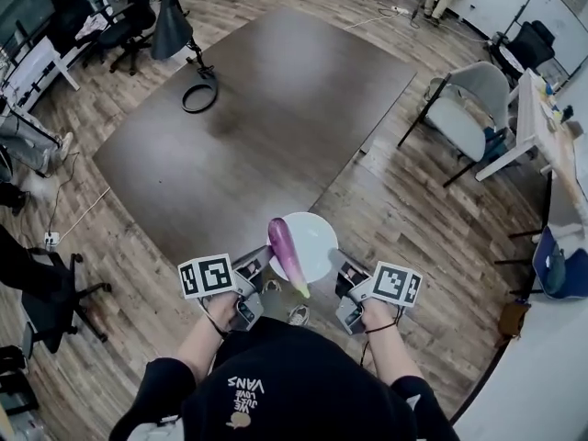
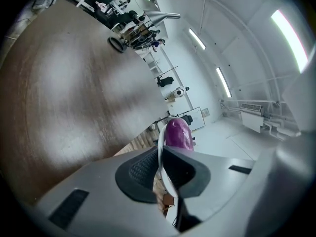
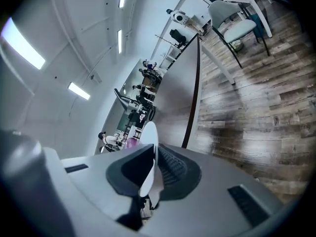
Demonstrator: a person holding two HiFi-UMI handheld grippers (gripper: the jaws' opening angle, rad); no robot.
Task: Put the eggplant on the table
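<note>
Forearms (image 1: 204, 338) reach forward from the person's dark top, each hand holding a grey two-jaw gripper. Left gripper (image 1: 263, 265) and right gripper (image 1: 342, 270) are both pinched narrow on opposite rims of a round white plate (image 1: 319, 237) carried between them. A long purple eggplant (image 1: 285, 252) lies on the plate, nearer the left jaws. Just beyond is the near edge of a large dark brown wooden table (image 1: 266, 118). This looks like the carrying step. Next, the plate needs to go forward and be lowered level onto the tabletop.
</note>
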